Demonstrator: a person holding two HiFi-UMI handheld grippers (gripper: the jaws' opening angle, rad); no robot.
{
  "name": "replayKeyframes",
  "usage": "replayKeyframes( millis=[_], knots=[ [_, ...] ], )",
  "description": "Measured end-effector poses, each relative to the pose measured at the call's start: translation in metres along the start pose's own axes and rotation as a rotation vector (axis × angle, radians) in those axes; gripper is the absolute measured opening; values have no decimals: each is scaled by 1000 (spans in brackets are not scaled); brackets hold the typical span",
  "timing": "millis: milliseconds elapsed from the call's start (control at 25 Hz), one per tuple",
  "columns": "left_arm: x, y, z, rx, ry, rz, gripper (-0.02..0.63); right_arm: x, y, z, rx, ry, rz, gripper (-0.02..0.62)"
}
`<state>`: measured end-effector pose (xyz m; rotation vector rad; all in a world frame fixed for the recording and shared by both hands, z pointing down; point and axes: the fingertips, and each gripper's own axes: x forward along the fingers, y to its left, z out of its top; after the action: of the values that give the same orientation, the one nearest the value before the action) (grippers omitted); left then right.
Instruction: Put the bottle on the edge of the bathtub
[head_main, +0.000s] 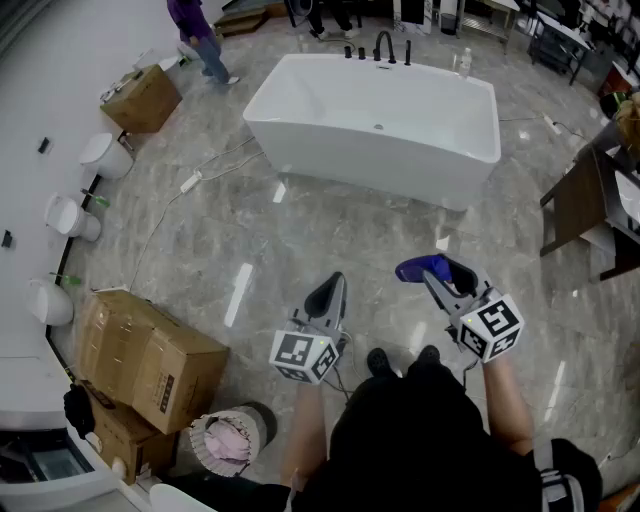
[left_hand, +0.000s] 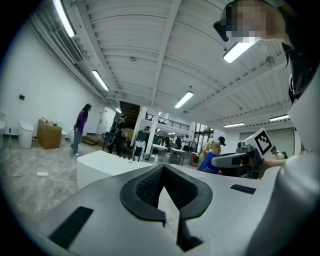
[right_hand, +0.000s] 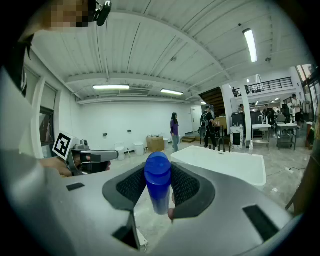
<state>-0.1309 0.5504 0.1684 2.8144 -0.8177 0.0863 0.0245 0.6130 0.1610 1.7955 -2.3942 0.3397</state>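
Marble floor (head_main: 330, 235) ahead is open: wide straight lane up to the bathtub (head_main: 360, 165) near wall. Near and side rims are free along their length. Far rim has a black faucet set (head_main: 385, 46) mid-edge and a clear bottle (head_main: 464, 63) by its right corner. Left: white cable (head_main: 190, 182) trails across the floor toward the tub's left end; cardboard boxes (head_main: 150, 360) and toilets (head_main: 105, 155) hug the wall. Right: dark table (head_main: 585, 205) near the tub's right end, with a gap between. Person (head_main: 200, 35) stands beyond the far-left corner.
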Motion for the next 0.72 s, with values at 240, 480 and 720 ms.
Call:
replayKeyframes(
  millis=[240,480,720],
  knots=[
    [-1,-3,4,7,-5,-15,11,-3,11,-1,-9,2,7,147],
    [2,-7,3,11,6,-20,11,-7,9,-5,1,6,1,147],
    [7,-12,0,17,13,-33,11,-9,1,-6,34,-9,-7,147]
  ],
)
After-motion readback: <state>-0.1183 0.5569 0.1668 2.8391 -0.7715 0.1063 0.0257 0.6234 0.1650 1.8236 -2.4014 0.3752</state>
